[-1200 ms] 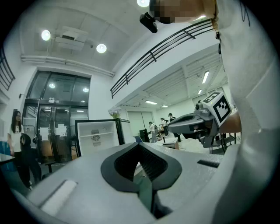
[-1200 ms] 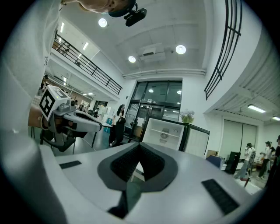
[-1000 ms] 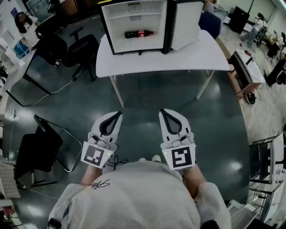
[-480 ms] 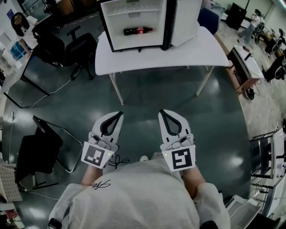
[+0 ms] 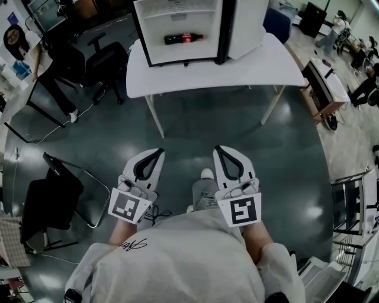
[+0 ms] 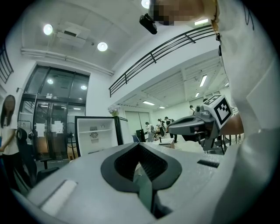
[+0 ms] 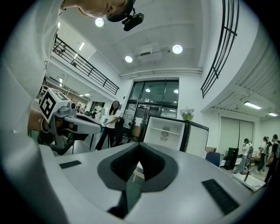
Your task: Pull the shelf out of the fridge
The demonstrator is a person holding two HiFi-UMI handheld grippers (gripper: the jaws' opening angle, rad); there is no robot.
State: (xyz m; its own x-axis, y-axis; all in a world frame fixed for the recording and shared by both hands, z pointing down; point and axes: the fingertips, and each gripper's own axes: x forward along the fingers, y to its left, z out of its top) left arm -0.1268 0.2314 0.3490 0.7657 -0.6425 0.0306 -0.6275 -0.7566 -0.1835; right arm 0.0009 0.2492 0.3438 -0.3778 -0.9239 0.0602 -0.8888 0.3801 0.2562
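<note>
A small fridge [image 5: 177, 29] stands open on the white table [image 5: 213, 74] far ahead, its door [image 5: 246, 26] swung to the right. Inside it a white shelf [image 5: 177, 13] spans the upper part, and a cola bottle [image 5: 183, 39] lies on the level below. My left gripper [image 5: 148, 161] and right gripper [image 5: 228, 158] are held close to my body above the floor, far from the fridge, both shut and empty. The fridge also shows in the left gripper view as the fridge [image 6: 94, 133] and in the right gripper view as the fridge [image 7: 168, 130].
Dark floor lies between me and the table. Black office chairs [image 5: 100, 62] stand left of the table, and a folding chair [image 5: 56, 198] is at my left. A person [image 7: 111, 124] stands left of the fridge. Desks and boxes [image 5: 325, 86] are at the right.
The view has shifted slightly as I step forward; a foot now shows between the grippers. Both grippers stay shut in the same pose.
</note>
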